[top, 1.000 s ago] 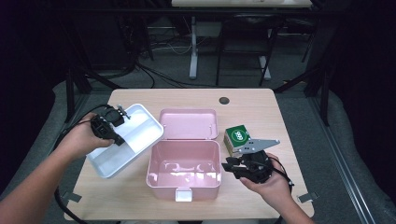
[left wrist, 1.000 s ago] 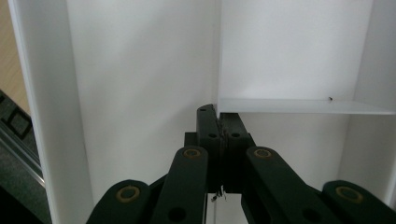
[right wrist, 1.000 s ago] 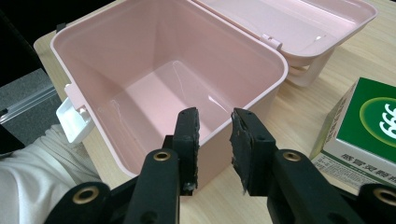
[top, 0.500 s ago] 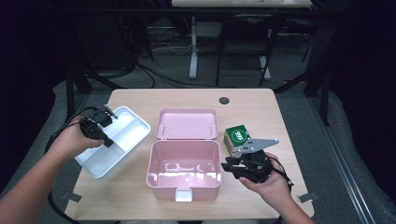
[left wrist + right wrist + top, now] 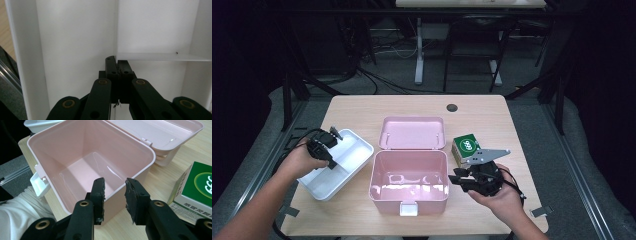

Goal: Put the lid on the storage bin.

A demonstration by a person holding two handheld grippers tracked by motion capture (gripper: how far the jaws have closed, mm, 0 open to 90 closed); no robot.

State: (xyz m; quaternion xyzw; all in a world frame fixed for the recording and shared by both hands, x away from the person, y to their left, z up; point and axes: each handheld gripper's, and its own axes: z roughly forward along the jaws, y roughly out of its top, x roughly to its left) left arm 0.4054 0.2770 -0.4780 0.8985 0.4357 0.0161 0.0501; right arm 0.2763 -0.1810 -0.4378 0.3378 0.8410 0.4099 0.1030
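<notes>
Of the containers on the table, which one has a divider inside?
The white tray at the table's left, gripped by the left gripper; a partition splits it. The open pink box beside it is one undivided cavity.

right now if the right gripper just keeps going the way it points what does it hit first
Most likely the near wall of the open pink box: the right gripper has its open jaws either side of that rim corner. The green carton lies off to the side.
</notes>
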